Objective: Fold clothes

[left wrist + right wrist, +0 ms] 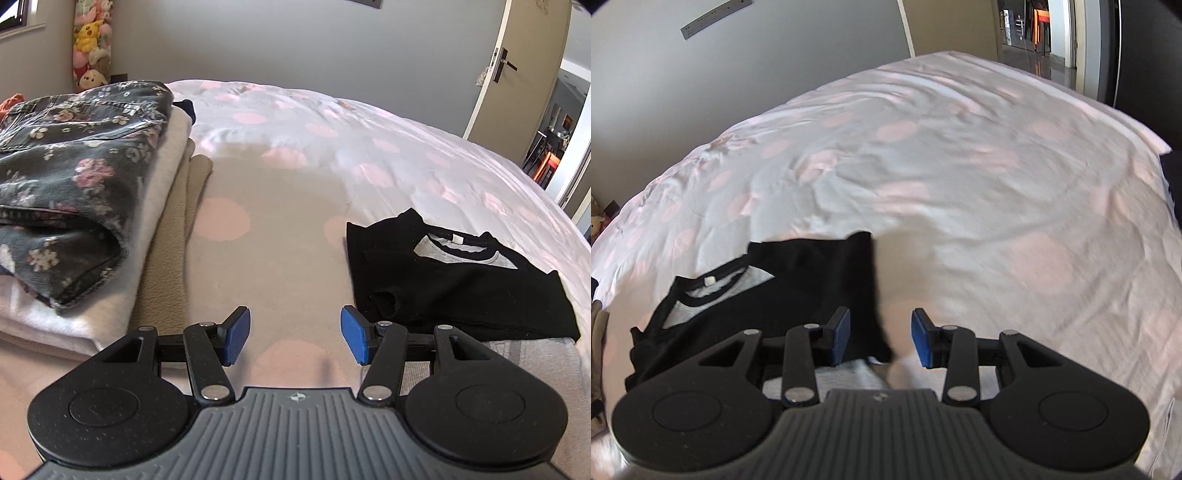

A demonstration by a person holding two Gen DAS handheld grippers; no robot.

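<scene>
A black T-shirt [454, 284] with a grey inner neck lies partly folded on the bed, on top of a grey garment [535, 354]. My left gripper [295, 334] hovers open over bare bedspread just left of the shirt, with nothing between its blue pads. In the right wrist view the black T-shirt [798, 273] lies at lower left. My right gripper [881, 338] stands open above the shirt's right edge. That edge shows in the gap between the pads, and they do not press on it. The grey garment [849, 373] shows under the fingers.
A stack of folded clothes sits at the left, floral denim [74, 177] on cream fabrics [166, 229]. The bedspread [960, 184], white with pink dots, spreads far and right. Plush toys [92, 44] hang in the corner. A door [524, 74] stands open at right.
</scene>
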